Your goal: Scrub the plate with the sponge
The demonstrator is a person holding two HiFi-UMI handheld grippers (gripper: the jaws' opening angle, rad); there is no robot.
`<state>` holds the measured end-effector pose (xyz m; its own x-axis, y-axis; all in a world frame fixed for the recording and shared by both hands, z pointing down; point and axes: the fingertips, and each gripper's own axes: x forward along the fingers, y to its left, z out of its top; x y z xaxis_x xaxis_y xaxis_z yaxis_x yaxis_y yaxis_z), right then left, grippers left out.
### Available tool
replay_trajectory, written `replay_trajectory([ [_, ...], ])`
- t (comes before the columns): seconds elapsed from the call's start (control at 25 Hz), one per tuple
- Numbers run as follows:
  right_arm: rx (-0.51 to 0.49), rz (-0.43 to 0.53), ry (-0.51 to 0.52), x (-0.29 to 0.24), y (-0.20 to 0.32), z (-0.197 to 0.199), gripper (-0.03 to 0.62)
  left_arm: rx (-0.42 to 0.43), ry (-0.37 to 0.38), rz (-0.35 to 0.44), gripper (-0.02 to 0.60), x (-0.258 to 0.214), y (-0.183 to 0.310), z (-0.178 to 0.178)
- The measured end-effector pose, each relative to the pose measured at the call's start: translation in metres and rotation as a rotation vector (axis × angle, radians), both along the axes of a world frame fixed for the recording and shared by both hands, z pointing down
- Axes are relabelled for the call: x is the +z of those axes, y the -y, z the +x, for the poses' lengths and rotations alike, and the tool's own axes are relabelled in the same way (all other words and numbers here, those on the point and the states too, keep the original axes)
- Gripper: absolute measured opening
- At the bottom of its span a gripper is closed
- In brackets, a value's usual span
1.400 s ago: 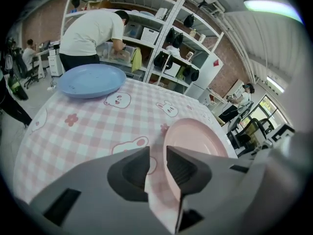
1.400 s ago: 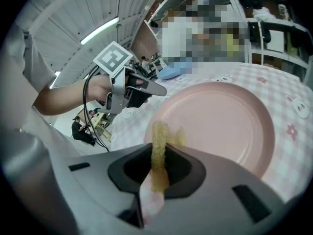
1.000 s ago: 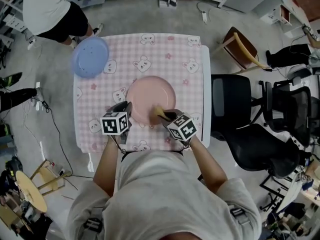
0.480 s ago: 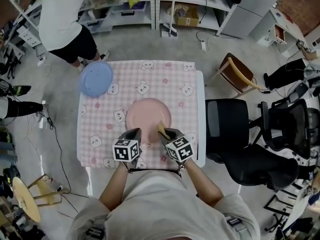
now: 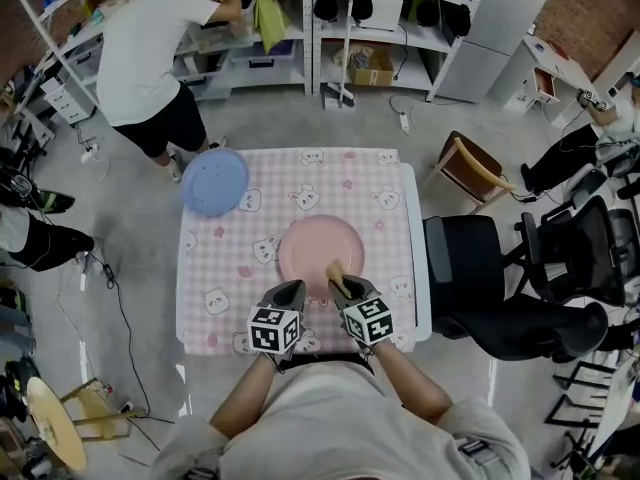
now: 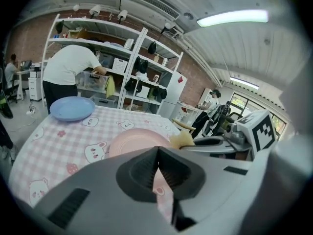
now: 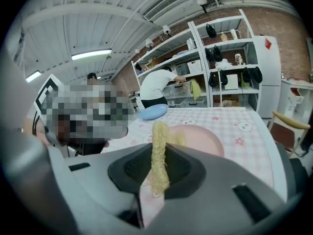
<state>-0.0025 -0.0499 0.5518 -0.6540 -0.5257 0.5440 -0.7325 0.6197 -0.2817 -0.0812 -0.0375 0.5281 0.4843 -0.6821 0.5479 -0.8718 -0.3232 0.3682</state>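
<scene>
Right gripper [image 7: 157, 173] pinching sponge [image 5: 336, 270] — over pink plate [image 5: 312, 240], near rim

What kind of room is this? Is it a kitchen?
Probably a workshop or lab, not a kitchen: metal shelves of boxes and gear along the wall, black office chairs beside the table, and cables trailing over a bare concrete floor.

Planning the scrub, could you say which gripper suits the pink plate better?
Probably right: the right gripper grips the yellow sponge at the pink plate; the left gripper is shut, empty.
</scene>
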Motion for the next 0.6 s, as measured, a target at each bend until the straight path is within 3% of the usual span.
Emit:
replay_trajectory([
  [0.28,0.099,0.105,-0.022,-0.021,-0.032,-0.023,0.066,-0.020,-0.005,0.095,0.011,-0.016,-0.040,-0.034],
  [0.6,0.217,0.224,0.000,-0.070,-0.037,0.001,0.066,0.011,0.044,0.258,0.011,-0.059,-0.036,-0.034],
])
